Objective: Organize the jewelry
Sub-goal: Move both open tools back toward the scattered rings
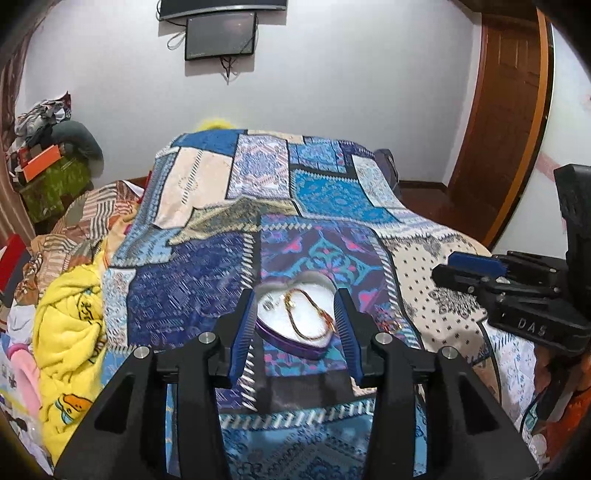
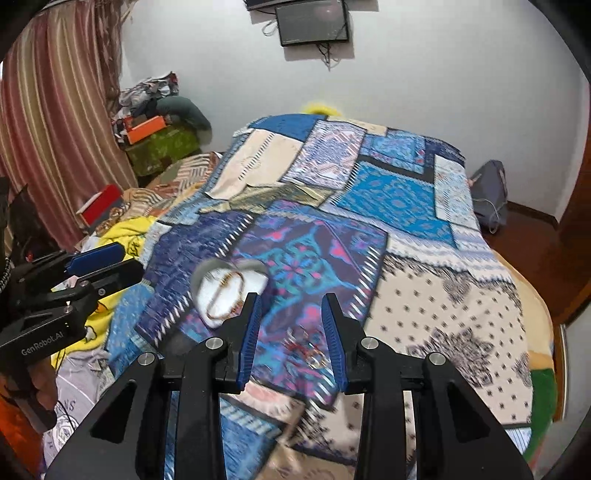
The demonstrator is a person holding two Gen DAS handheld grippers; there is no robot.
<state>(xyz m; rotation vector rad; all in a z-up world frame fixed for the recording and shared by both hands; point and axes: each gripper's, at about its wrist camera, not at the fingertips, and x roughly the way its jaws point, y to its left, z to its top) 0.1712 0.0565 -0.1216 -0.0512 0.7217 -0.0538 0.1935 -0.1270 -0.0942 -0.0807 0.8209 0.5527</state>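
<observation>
Rings [image 2: 308, 349] lie low centre between the right gripper [image 2: 291, 332]'s spread, empty fingers; lower squarely, pinch one, carry to the heart-shaped box [image 2: 221, 291]; the left gripper [image 1: 295, 317] is spread, empty.

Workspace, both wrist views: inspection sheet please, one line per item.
Surface: bed under a patchwork bedspread, blue, purple and cream.
Job's things: heart-shaped jewelry box, open, white lining, gold chain lying inside; small jewelry pieces loose on the spread, blurred.
Clutter: yellow blanket and rumpled clothes at the bed's left; orange box on a pile in the corner.
Grippers: left gripper open, empty, above the box; right gripper open, empty, above the loose pieces.
Cables: wires dangling under the wall screen.
Surroundings: white wall, wooden door, striped curtain, grey bag on the floor.
</observation>
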